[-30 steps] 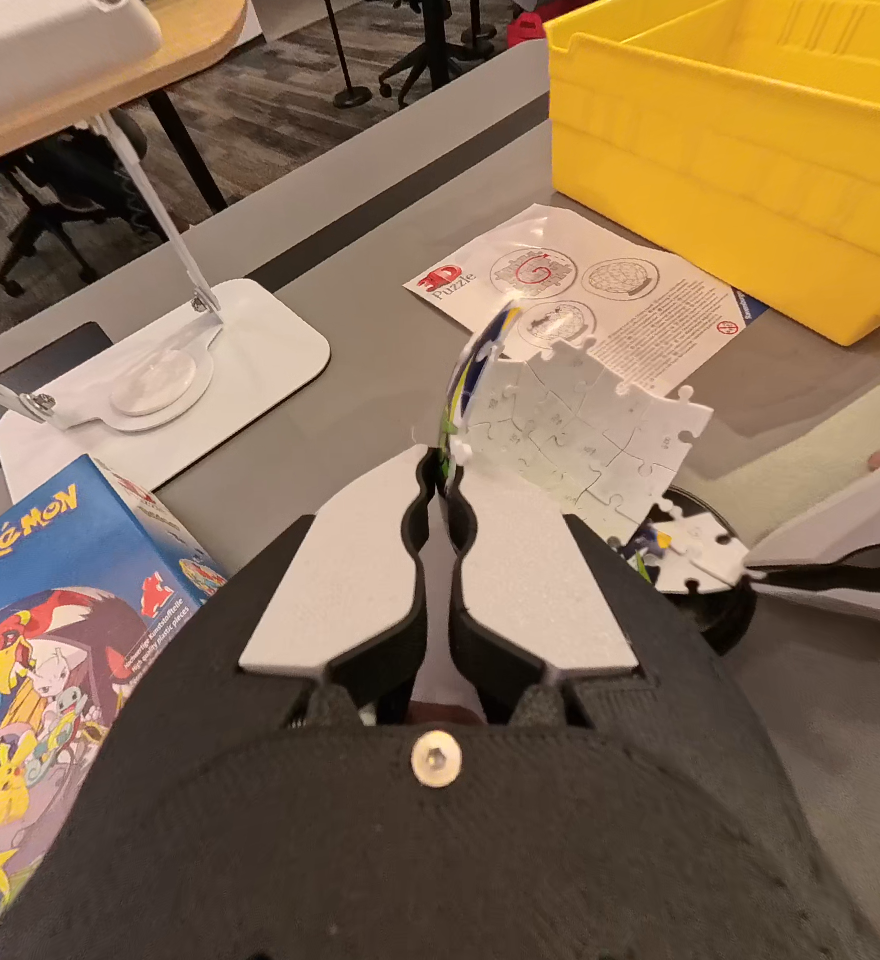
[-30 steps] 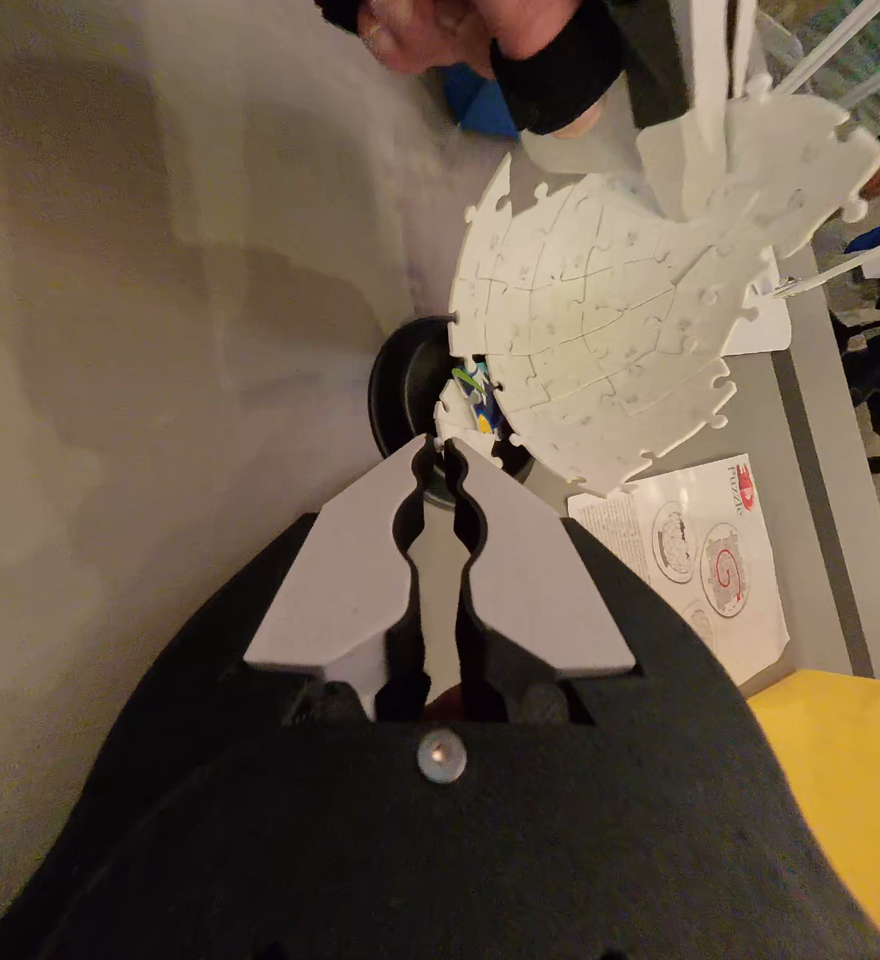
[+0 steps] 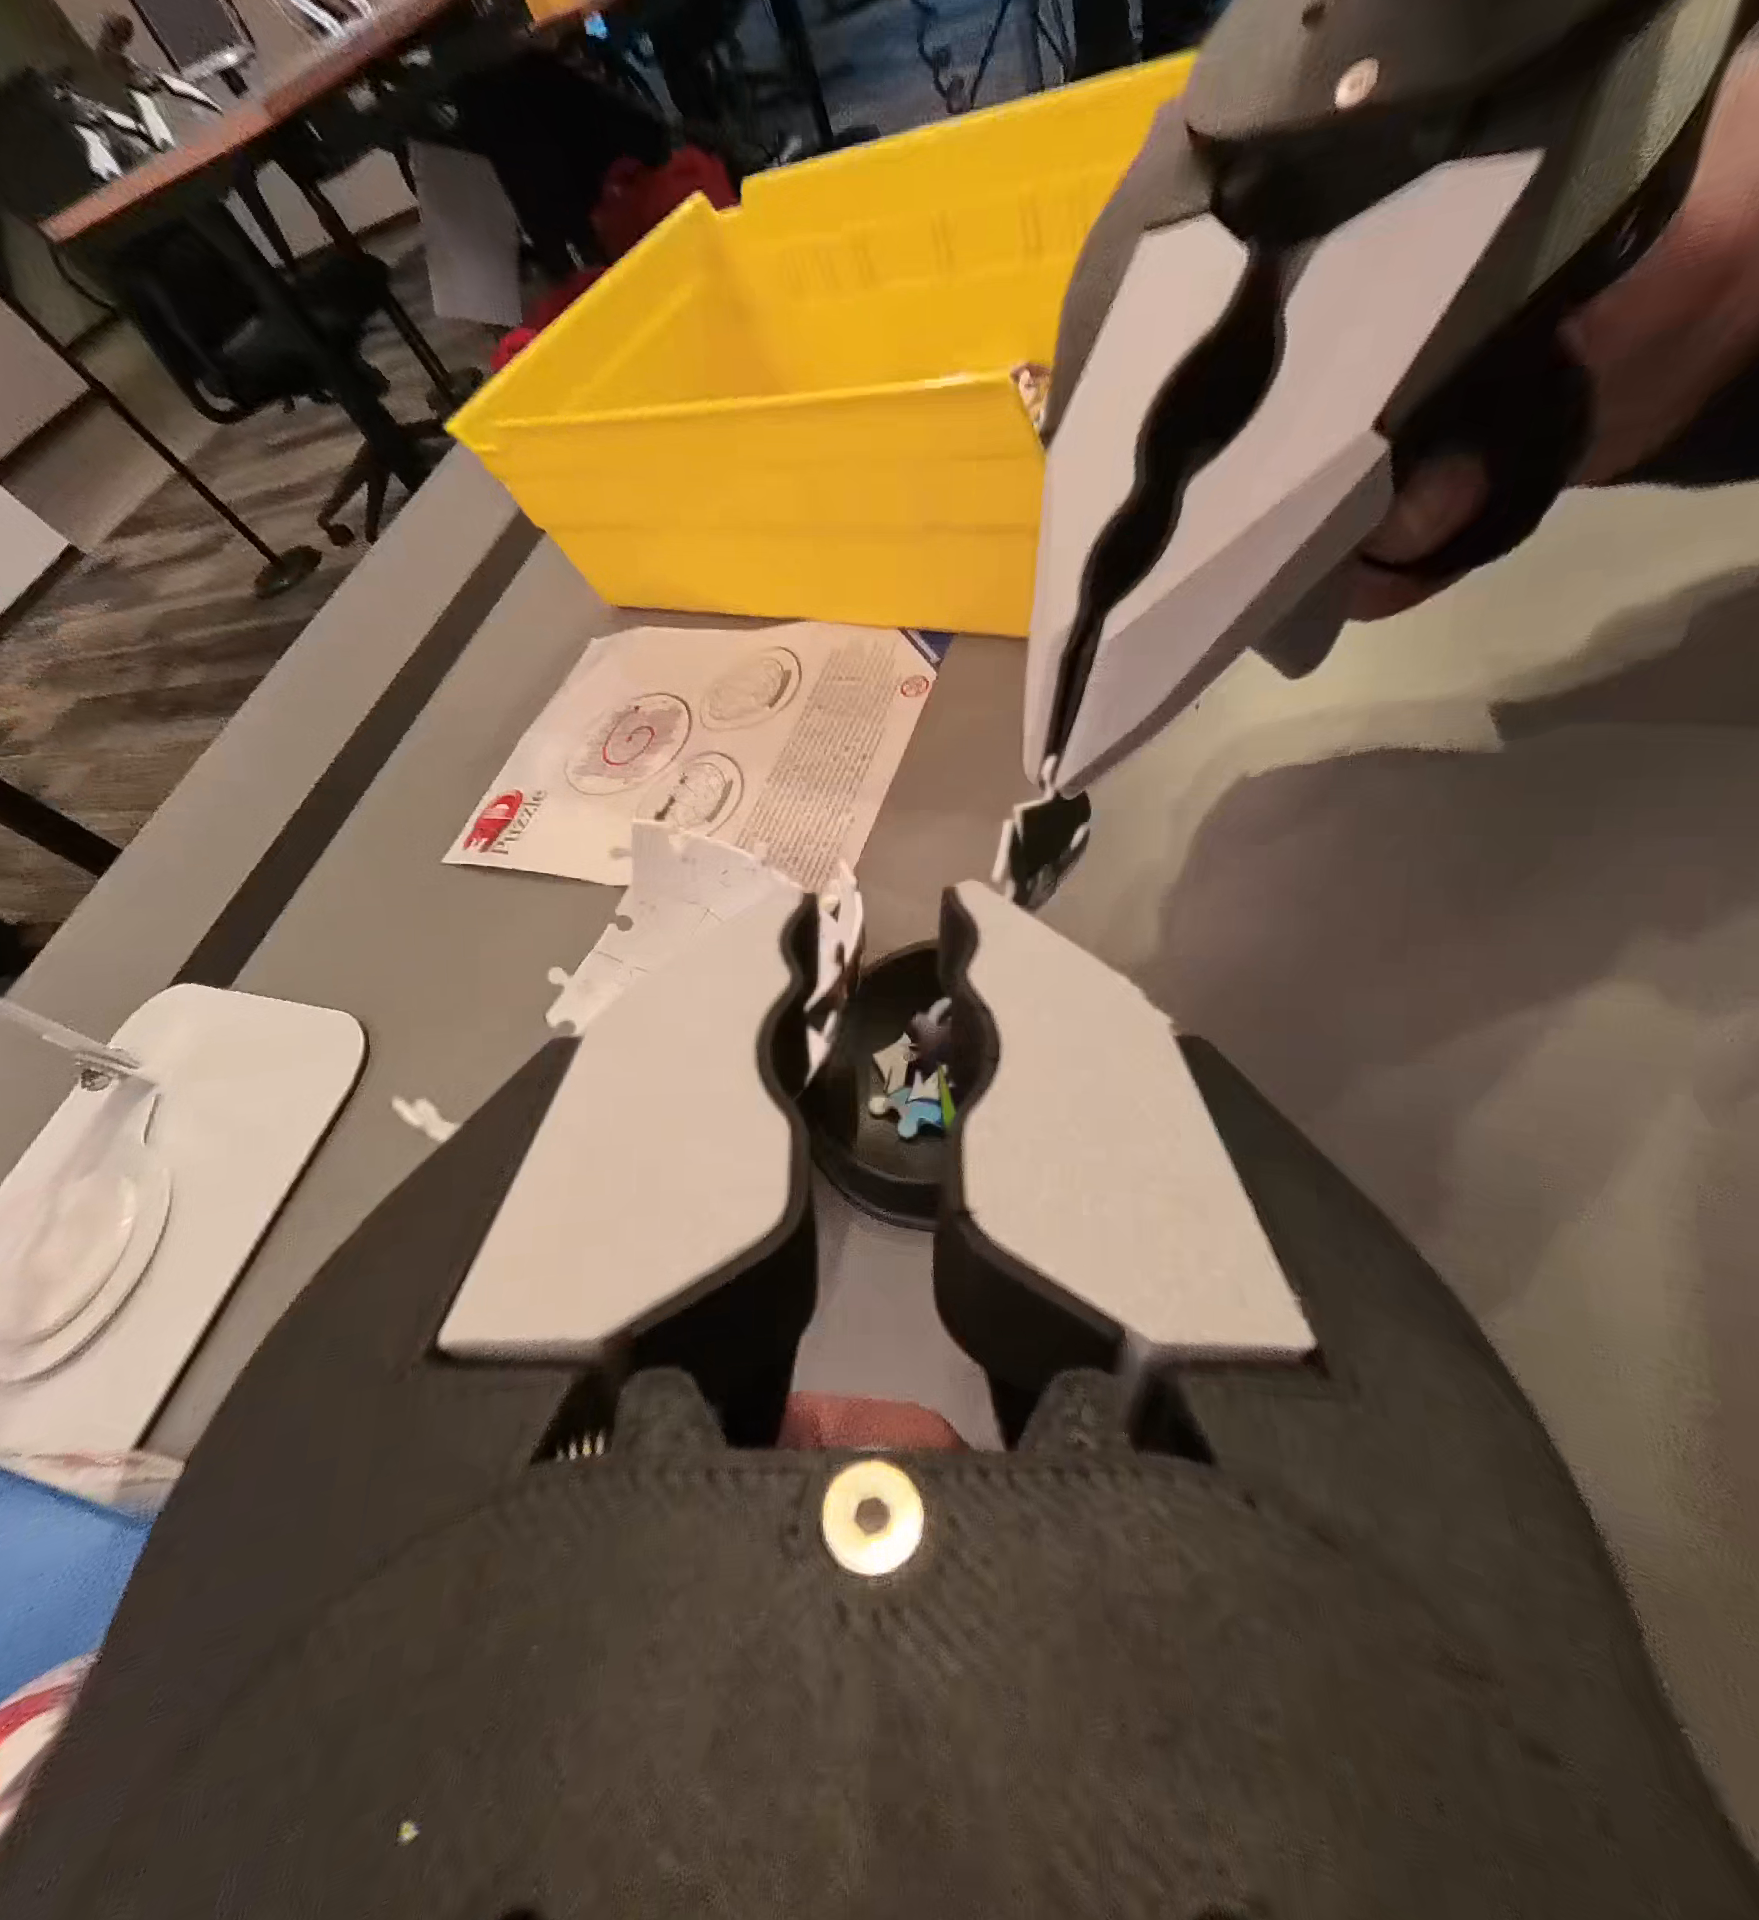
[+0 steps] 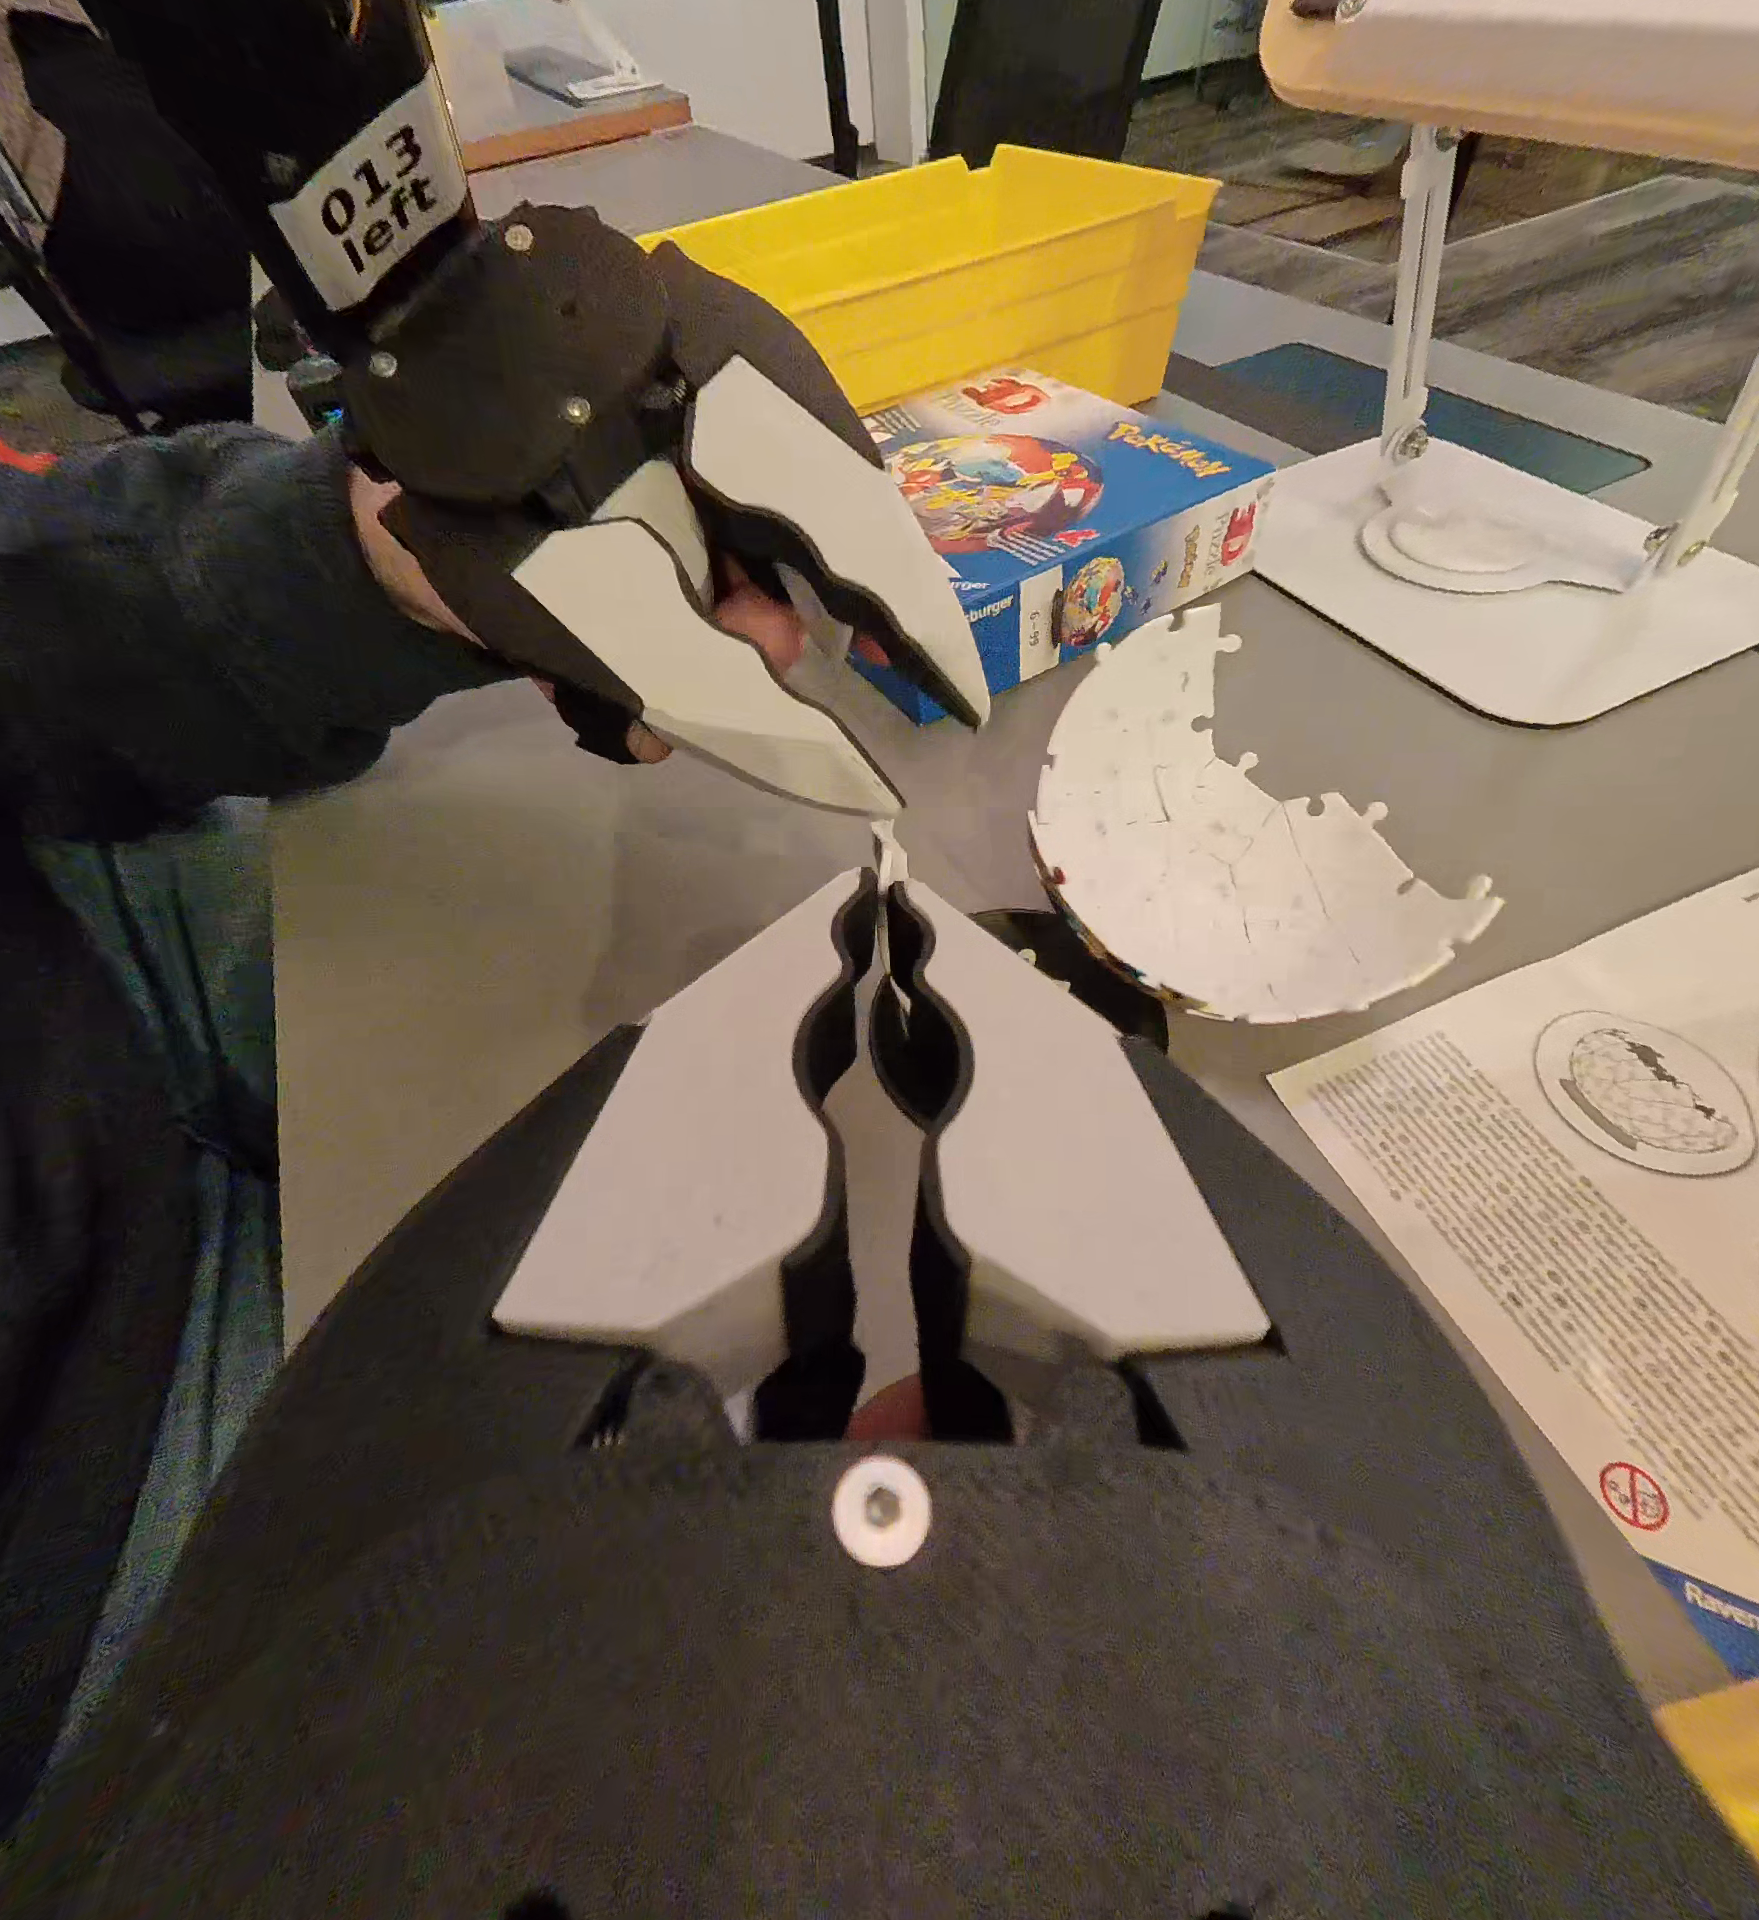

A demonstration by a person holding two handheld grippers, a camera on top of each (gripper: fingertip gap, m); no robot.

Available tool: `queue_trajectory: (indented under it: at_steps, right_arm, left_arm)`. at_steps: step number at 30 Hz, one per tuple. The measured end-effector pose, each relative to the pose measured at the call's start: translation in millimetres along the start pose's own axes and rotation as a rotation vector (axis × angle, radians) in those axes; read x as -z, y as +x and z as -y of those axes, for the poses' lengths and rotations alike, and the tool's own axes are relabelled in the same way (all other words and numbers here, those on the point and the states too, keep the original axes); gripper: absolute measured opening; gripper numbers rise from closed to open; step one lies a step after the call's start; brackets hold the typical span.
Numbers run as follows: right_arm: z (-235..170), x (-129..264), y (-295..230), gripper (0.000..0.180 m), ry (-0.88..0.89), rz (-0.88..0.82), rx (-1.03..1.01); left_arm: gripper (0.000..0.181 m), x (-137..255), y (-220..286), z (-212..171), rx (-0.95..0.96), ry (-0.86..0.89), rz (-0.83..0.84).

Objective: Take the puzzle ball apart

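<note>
The remaining part of the puzzle ball is a curved white shell of joined pieces (image 4: 1197,873). It lies hollow side up on the grey table, beside a black round stand (image 4: 1083,966). My right gripper (image 4: 880,883) is shut on a single small puzzle piece (image 4: 893,847), held above the table. My left gripper (image 3: 880,904) is open and empty over the stand (image 3: 885,1184), which holds a few loose coloured pieces (image 3: 916,1091). The shell (image 3: 688,894) is partly hidden behind its left finger. My right gripper (image 3: 1051,774) hangs just ahead, with the piece (image 3: 1041,842).
A yellow bin (image 3: 781,488) stands at the back of the table. A printed instruction sheet (image 3: 709,748) lies in front of it. A white stand base (image 4: 1509,592) and the blue puzzle box (image 4: 1093,520) are close by. A person's dark sleeve (image 4: 106,623) holds the left gripper. Only a small space, under 4 cm, lies between the two pairs of fingers.
My left gripper has opened and let go of the shell, which now lies on the table by the stand. My right gripper has pulled one piece free and lifted it.
</note>
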State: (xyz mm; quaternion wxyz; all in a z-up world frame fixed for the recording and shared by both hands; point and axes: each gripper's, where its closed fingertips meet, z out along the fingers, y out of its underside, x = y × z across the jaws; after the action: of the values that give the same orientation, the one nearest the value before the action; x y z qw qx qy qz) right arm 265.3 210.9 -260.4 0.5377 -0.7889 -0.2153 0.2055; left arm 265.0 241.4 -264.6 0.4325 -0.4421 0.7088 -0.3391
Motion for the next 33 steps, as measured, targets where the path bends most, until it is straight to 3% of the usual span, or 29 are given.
queue_trajectory:
  at_steps: [2,6,9,13,15,20,24,29,31,33]
  right_arm:
    - [1,-2,-2,0.000,-0.005,0.000,0.008]
    - [1,-3,-1,0.000,-0.006,-0.022,0.013]
    - [3,-1,1,0.000,0.012,-0.027,0.003]
    - [12,-2,-5,0.000,0.040,0.001,0.005]
    - [15,-2,-5,0.000,0.045,-0.014,0.009]
    - [18,-3,13,0.000,0.043,-0.269,0.072]
    - [17,-8,12,0.000,0.006,-0.483,0.264]
    - [25,-4,5,0.002,0.087,-0.314,0.138]
    - [21,-1,6,0.020,0.054,-0.281,0.158]
    - [26,-1,-1,0.021,0.071,-0.210,0.138]
  left_arm:
    - [0.008,-4,5,-2,-0.018,-0.001,-0.021]
    - [0.005,-1,15,1,-0.002,0.019,-0.095]
    - [0.021,9,22,3,0.054,0.043,-0.194]
    - [0.025,5,24,-2,0.031,0.003,-0.188]
    - [0.009,-3,22,-4,0.001,-0.024,-0.133]
    - [0.002,-15,17,-2,0.199,-0.039,-0.038]
    - [0.002,-16,14,-2,0.398,-0.036,0.009]
    - [0.002,-2,11,5,0.407,0.030,-0.063]
    - [0.002,6,11,16,0.361,0.075,-0.099]
    - [0.002,9,10,18,0.326,0.061,-0.105]
